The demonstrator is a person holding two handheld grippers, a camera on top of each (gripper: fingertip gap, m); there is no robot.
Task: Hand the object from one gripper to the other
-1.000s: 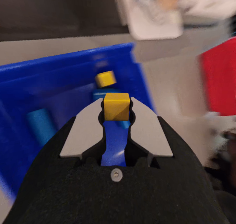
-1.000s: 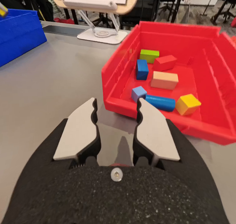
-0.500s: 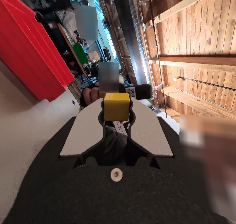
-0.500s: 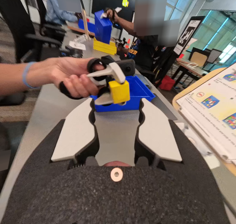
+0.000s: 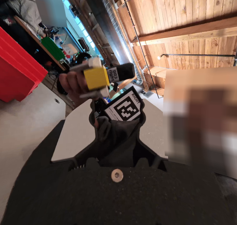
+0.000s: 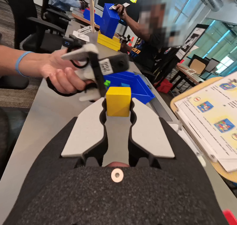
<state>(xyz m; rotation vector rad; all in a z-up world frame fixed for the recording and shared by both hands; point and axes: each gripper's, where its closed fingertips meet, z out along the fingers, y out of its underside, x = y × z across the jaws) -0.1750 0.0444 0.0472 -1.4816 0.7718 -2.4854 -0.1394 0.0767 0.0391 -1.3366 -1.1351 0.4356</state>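
Observation:
The yellow cube (image 6: 118, 101) sits between the jaws of my right gripper (image 6: 118, 103), which is shut on it above the grey table (image 6: 51, 116). My left gripper (image 6: 88, 76), held by a hand, is open and empty just left of the cube and slightly behind it. In the left wrist view my left gripper (image 5: 116, 103) has its jaws spread wide with nothing between them. Ahead of it, up and to the left, my right gripper (image 5: 98, 78) clamps the yellow cube (image 5: 96, 79) from above and below.
A blue bin (image 6: 138, 85) with blocks stands on the table behind the cube. A red bin (image 5: 16, 70) is at the left of the left wrist view. A wooden board with printed sheets (image 6: 205, 116) stands to the right. People work at tables beyond.
The cube has passed from my left gripper to my right. My right gripper closed on it. My left gripper opened and drew back a little.

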